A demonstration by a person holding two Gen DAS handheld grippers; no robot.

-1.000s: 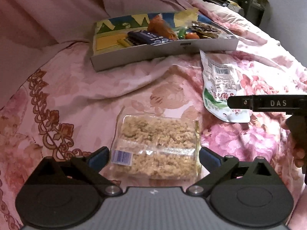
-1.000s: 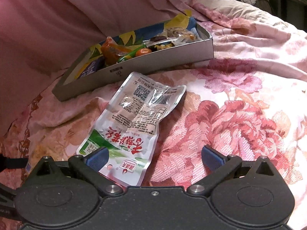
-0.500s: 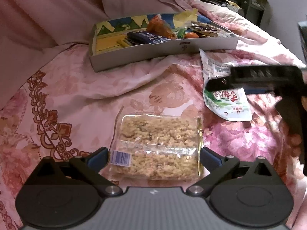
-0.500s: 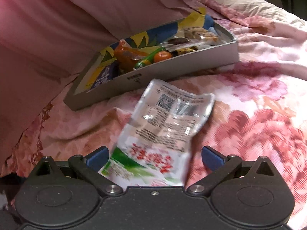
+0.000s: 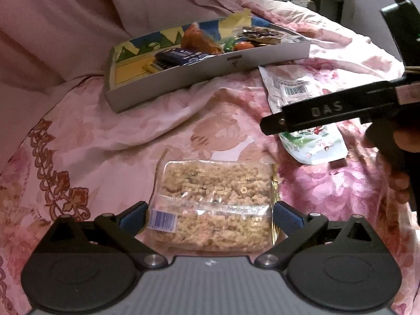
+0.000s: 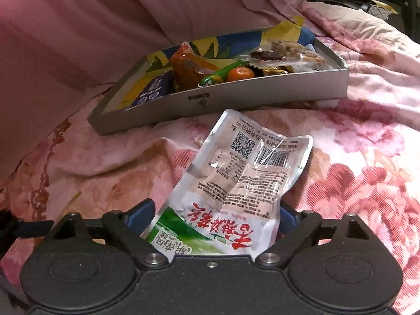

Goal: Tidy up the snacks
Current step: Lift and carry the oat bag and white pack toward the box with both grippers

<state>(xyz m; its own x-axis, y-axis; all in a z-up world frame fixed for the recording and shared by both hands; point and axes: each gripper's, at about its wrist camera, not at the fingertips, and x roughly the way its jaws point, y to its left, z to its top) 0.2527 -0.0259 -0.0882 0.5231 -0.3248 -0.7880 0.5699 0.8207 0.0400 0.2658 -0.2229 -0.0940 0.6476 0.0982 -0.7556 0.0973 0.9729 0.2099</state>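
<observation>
Currently our right gripper [image 6: 212, 219] straddles the near end of the white-and-green snack pouch [image 6: 236, 183]; its jaws have just been closing in, pouch between them, the pads close beside its edges, but we can't tell if they press it. The pouch lies flat on the floral bedspread [image 6: 354, 183], just in front of the grey snack tray [image 6: 236, 97]. Our left gripper [image 5: 210, 214] is spread wide around the clear pack of puffed-grain snack [image 5: 215, 202], pads just beside its short edges, gripping nothing. The tray already holds a tangerine [image 6: 240, 74], an orange packet [image 6: 191, 68] and a dark blue packet [image 6: 153, 89].
</observation>
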